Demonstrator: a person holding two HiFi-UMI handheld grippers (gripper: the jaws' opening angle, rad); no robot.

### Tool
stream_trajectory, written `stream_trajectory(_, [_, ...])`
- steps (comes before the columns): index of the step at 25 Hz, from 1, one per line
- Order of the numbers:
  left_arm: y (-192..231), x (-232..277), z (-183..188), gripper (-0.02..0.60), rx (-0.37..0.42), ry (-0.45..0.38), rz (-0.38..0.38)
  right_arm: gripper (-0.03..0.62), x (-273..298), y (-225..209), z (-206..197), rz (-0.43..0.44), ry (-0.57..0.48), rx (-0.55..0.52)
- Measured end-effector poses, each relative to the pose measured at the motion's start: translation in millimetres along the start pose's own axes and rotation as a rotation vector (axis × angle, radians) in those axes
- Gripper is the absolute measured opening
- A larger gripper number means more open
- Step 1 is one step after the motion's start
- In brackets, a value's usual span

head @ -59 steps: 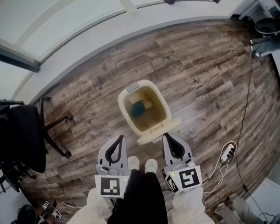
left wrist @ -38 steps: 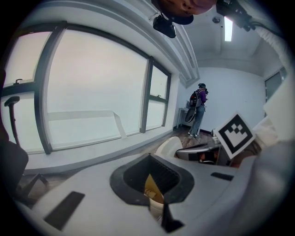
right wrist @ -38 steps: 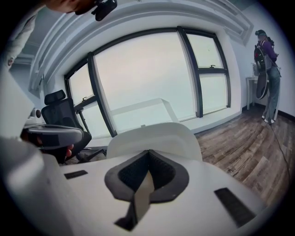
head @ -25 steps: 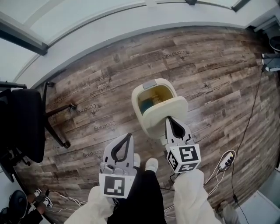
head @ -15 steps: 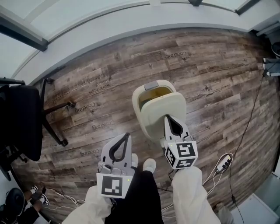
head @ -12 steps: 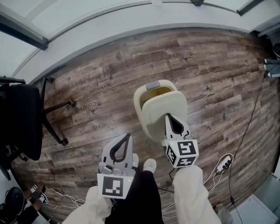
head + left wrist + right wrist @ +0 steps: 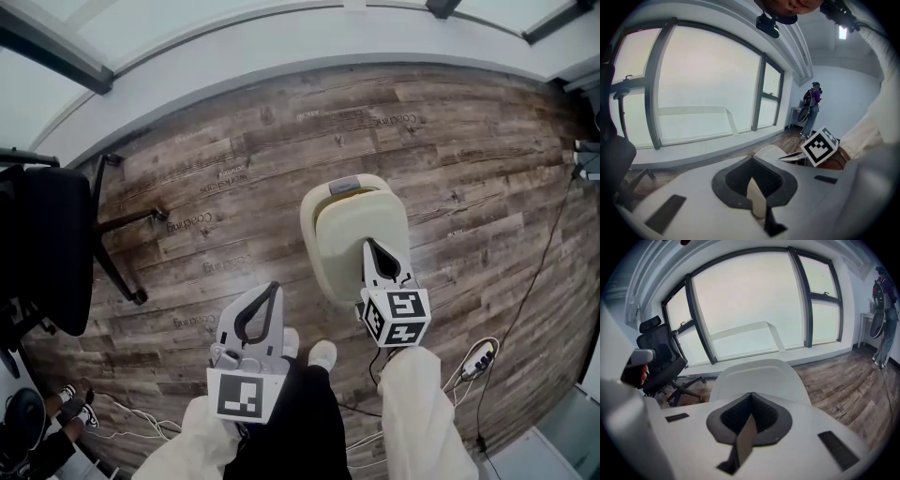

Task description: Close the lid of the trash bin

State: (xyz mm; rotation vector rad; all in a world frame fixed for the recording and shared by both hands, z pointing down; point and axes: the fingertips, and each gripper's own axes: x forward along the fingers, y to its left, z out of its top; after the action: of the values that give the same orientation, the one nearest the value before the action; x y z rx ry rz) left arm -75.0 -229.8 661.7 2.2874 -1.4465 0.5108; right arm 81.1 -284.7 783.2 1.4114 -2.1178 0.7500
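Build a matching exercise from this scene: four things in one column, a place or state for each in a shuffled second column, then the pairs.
Things:
1. lid
2. left gripper
3. right gripper
4. office chair

Place or state:
A. black, at the head view's left edge
B. fingers shut, tip at the lid
C. cream, down over the trash bin
D. fingers shut, over wood floor, apart from the bin

Pairs: 1-C, 2-D, 3-B, 4-A

The lid [image 7: 357, 227] hides nearly all of the trash bin's [image 7: 319, 264] inside, and its near edge lies under the right tongs [image 7: 371, 243]. Far left of the left tongs [image 7: 274, 285], the office chair [image 7: 47, 253] is cut off by the picture's edge. In the left gripper view, a distant person [image 7: 812, 108] is too small to make out.
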Motion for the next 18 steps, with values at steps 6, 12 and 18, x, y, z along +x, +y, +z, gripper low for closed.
stream_trajectory(6, [6, -3, -3, 0.006, -0.003, 0.009, 0.002, 0.023, 13, -2, -8, -0.004, 0.031, -0.005])
stream_trajectory(12, [15, -4, -9, 0.006, -0.016, 0.012, 0.022, 0.023, 27, -4, -15, -0.006, 0.065, -0.035])
stream_trajectory(18, [13, -8, -12, 0.006, -0.011, 0.011, 0.019, 0.023, 35, -5, -25, -0.012, 0.114, -0.052])
